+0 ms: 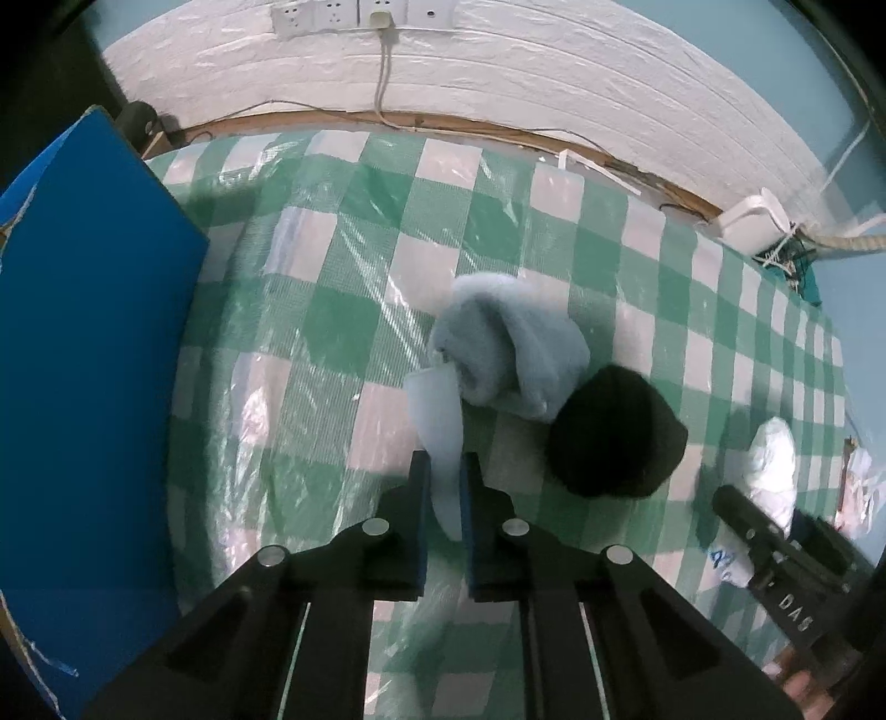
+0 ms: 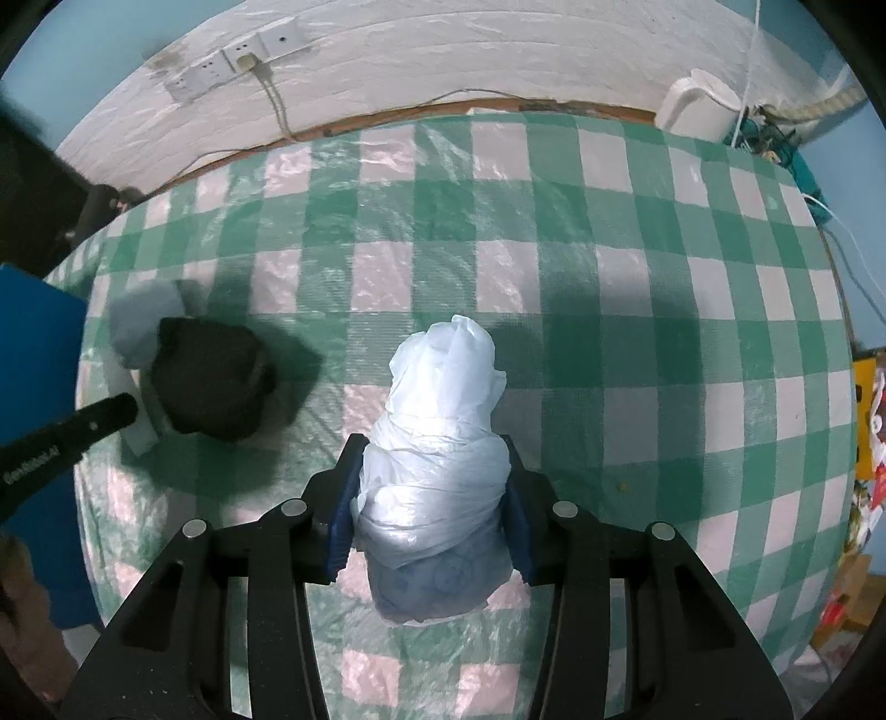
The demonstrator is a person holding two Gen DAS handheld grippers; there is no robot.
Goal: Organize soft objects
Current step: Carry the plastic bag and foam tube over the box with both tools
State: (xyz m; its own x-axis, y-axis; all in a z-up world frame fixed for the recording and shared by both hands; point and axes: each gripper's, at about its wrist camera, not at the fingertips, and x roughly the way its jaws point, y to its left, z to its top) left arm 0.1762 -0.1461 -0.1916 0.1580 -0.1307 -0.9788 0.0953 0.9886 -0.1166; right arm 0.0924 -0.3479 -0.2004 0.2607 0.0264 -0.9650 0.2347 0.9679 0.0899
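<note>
In the left wrist view my left gripper (image 1: 443, 471) is shut on a pale blue strip that hangs from a light blue plush bundle (image 1: 509, 343) lying on the green checked tablecloth (image 1: 343, 310). A black soft cap (image 1: 614, 437) lies just right of the bundle, touching it. In the right wrist view my right gripper (image 2: 432, 459) is shut on a white plastic-wrapped soft bundle (image 2: 443, 432), its blue pads (image 2: 340, 515) pressing both sides. The black cap (image 2: 210, 382) and blue bundle (image 2: 141, 321) sit to its left, beside the left gripper's finger.
A blue box (image 1: 83, 360) stands at the table's left edge. A white wall with sockets (image 1: 343, 14) and a cable runs behind. A white device (image 2: 700, 108) and tangled cords sit at the back right corner. The right gripper body (image 1: 786, 559) shows at the right.
</note>
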